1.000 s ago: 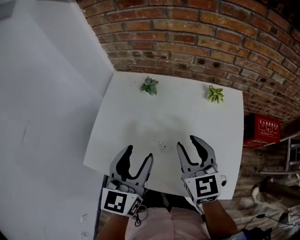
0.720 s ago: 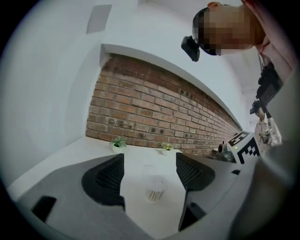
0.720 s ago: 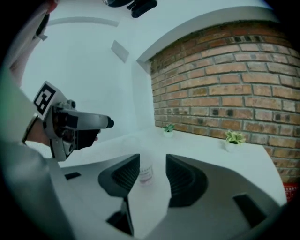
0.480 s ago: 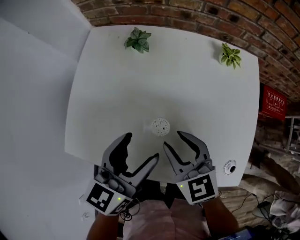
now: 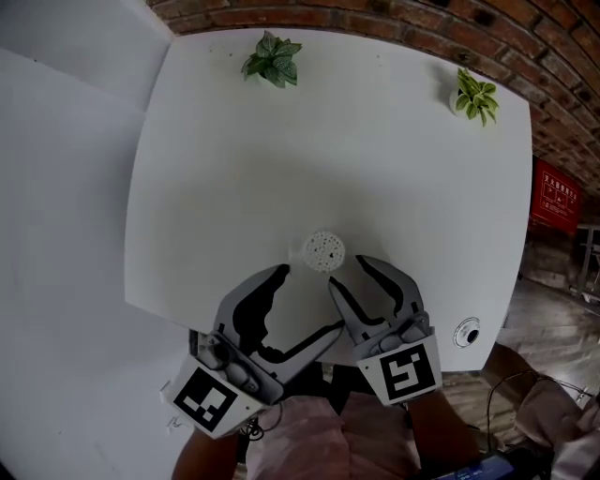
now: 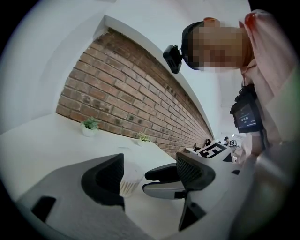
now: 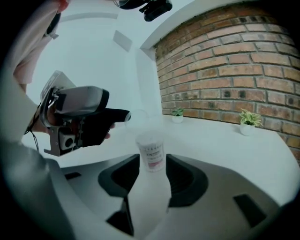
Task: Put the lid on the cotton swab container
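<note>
**A:** In the head view, what lay on the tabletop?

**B:** The cotton swab container stood open near the front edge, with its swab tips showing. A green plant and a yellow-green plant sat well apart at the far edge, by the brick wall. A small round thing lay near the right front corner. I couldn't tell what it was.

**A:** And the claws?

**B:** The left claw and the right claw both reached in over the front edge. Their jaws were spread and had just been opening. The container sat just ahead of their tips, and neither claw touched it.

**A:** What about the left gripper view?

**B:** Its jaws stood wide and gripped nothing. The container peeked out beside the left-hand jaw. A finger of the right claw lay across the gap, just right of the container. That claw's marker cube showed behind it.

**A:** And the right gripper view?

**B:** That claw was released too. The container stood upright in the gap at the jaw tips, label facing the camera, with a sliver clear on each side. The left claw hung off to the left. Its tip was near a pale, clear round shape that I couldn't identify. Both plants stood far behind, against the wall.
</note>
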The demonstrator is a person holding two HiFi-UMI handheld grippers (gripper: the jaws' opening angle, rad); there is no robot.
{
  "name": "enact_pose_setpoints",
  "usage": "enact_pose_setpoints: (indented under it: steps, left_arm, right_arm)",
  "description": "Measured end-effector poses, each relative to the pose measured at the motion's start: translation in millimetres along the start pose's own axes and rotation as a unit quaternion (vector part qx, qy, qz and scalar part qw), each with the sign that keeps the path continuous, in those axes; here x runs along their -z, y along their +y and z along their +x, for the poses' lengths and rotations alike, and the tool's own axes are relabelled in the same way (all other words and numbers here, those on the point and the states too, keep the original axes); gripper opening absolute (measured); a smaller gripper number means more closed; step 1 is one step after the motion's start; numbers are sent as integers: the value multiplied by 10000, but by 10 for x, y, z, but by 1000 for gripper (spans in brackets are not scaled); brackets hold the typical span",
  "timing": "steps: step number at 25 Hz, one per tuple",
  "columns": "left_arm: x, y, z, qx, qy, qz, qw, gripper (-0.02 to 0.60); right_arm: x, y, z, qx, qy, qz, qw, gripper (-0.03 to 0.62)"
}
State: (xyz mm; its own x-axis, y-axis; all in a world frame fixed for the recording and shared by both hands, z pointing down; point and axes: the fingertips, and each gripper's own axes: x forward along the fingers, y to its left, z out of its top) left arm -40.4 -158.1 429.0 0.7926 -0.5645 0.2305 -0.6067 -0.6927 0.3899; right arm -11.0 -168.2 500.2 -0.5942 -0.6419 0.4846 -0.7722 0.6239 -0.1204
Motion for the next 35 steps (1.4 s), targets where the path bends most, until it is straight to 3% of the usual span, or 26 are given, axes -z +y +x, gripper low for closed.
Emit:
enact_pose_setpoints:
  steps: [9, 17, 26, 35]
  left_arm:
    - [75, -208, 130, 397, 318, 119, 9986, 359]
    - [234, -261, 231, 525, 610, 39, 9967, 356]
    - [283, -265, 295, 678, 709, 21, 9952, 351]
    - [280, -268, 295, 772, 766, 86, 9940, 351]
  right_arm:
    - [-31, -453, -179, 782, -58, 543, 9954, 149]
    - [-342, -609, -319, 855, -744, 554, 9920, 149]
    - [-687, -510, -267, 348, -1141, 351, 9922, 172]
    - [-656, -319, -71, -222, -708, 174, 9971, 187]
